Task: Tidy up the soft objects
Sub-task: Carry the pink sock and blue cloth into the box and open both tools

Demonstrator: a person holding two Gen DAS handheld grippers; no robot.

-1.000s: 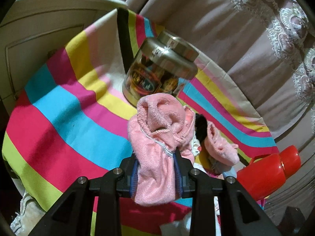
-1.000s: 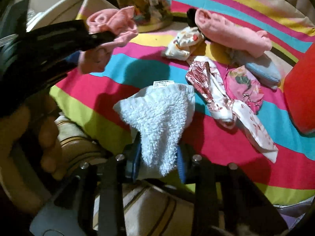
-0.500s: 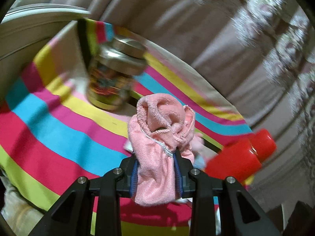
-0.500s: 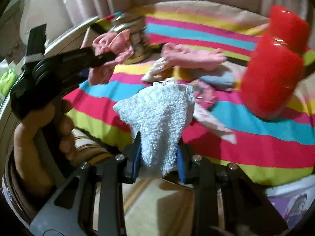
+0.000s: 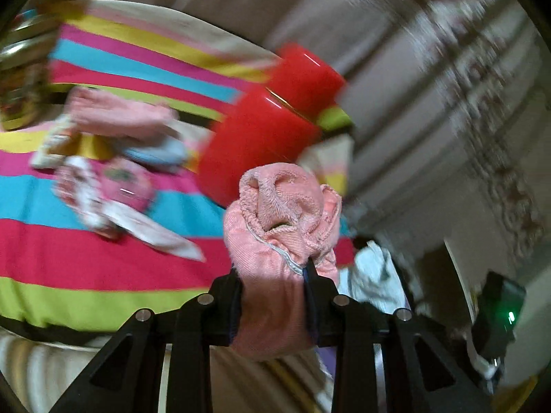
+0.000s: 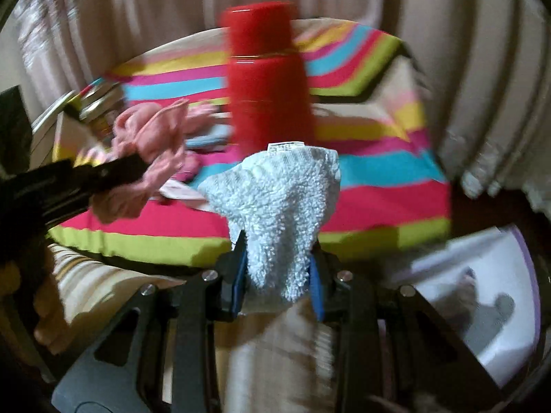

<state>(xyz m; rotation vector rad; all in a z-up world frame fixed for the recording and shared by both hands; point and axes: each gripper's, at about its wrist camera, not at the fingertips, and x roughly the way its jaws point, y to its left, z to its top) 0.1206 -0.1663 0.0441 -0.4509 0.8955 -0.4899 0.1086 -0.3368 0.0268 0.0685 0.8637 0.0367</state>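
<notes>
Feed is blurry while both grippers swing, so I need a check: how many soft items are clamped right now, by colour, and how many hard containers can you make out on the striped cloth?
Pink soft items clamped: 1, pink towel in left gripper
White soft items clamped: 1, white fluffy cloth in right gripper
Red containers: 1, red flask
Jars: 1, metal-lidded jar
Total: 4

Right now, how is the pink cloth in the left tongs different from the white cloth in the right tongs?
Colour: the pink cloth is salmon pink; the white cloth is pale white.
Surface: the pink cloth looks short-piled with a ribbed side and a stitched edge; the white cloth is shaggy and loopy.
Shape: the pink cloth is bunched into a rolled lump; the white cloth fans out wide, with a label at its top.
Shared: each is clamped in shut tongs, left and right, above the striped cover.
</notes>
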